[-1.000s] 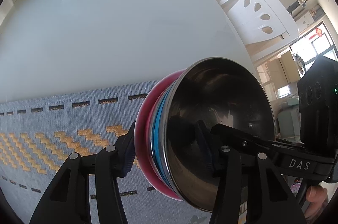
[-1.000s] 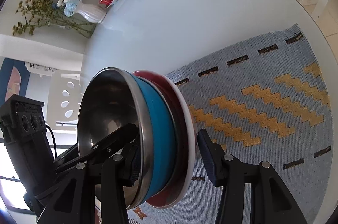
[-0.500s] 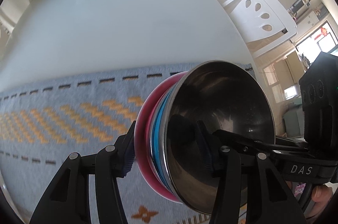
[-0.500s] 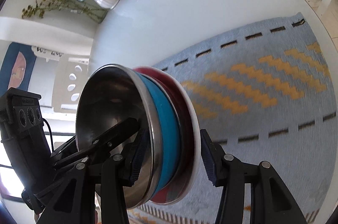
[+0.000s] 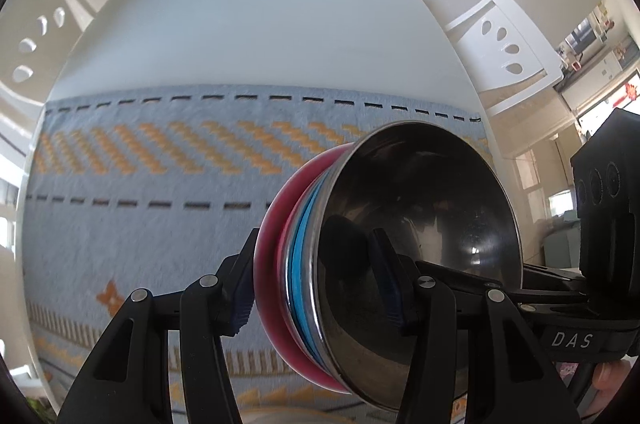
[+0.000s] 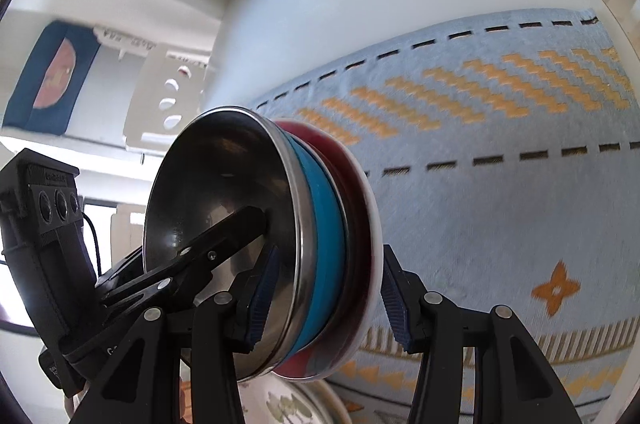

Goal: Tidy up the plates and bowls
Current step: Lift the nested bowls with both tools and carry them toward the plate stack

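Above the blue patterned mat (image 5: 152, 224), a stack of dishes (image 5: 360, 264) hangs on edge. The left gripper (image 5: 316, 284) and right gripper (image 6: 324, 296) both clamp it, steel bowl (image 6: 224, 196) facing each other's camera.

white tabletop (image 5: 256, 24) extends ahead of the fingers, partly covered by a blue-grey woven mat (image 5: 140, 192). white chair (image 5: 508, 44) to the right; daylit windows (image 5: 608, 104) beyond.
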{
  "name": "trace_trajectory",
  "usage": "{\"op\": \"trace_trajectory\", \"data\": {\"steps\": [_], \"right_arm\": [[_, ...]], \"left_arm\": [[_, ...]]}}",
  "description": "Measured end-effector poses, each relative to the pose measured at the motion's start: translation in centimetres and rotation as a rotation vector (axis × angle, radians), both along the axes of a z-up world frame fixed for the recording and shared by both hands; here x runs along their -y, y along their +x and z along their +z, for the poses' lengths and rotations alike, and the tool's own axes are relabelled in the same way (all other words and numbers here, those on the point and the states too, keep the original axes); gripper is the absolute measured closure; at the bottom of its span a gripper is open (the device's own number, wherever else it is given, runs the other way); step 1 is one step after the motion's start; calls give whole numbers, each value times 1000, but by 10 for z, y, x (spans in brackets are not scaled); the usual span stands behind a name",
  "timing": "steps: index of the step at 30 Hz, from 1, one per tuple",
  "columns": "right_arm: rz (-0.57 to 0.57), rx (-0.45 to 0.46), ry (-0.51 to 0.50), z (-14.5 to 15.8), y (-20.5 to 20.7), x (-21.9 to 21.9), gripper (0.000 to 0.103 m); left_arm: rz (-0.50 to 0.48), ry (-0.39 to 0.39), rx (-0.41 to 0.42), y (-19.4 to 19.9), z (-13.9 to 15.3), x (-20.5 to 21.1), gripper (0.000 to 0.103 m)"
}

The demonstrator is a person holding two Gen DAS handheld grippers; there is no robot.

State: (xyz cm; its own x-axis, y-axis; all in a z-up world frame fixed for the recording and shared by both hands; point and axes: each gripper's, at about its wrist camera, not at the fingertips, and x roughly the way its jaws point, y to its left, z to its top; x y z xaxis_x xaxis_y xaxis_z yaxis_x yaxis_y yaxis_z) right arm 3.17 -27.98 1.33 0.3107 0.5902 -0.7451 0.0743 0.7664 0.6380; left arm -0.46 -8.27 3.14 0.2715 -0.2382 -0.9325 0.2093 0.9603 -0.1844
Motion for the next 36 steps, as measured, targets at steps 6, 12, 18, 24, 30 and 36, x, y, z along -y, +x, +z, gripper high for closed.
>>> {"op": "trace_trajectory", "data": {"steps": [6, 12, 18, 24, 30, 36], "right_arm": [[35, 10, -12, 8, -17, -21, 54], [48, 14, -42, 21, -43, -39, 54], [-5, 12, -70, 34, -71, -47, 54], [-64, -15, -93, 42, -101, -50, 54], [-137, -71, -65, 32, -138, -52, 54], [-158, -100, -65, 21, -167, -70, 54]], "left_arm": [[21, -6, 15, -25, 13, -16, 55], [34, -24, 14, -46, 22, -27, 55], [-4, -57, 11, -64, 32, -31, 55], [-68, -79, 8, -85, 37, -29, 55], [-145, -75, -14, -113, 33, -27, 55], [-170, -72, -37, -138, 24, -38, 55]]}}
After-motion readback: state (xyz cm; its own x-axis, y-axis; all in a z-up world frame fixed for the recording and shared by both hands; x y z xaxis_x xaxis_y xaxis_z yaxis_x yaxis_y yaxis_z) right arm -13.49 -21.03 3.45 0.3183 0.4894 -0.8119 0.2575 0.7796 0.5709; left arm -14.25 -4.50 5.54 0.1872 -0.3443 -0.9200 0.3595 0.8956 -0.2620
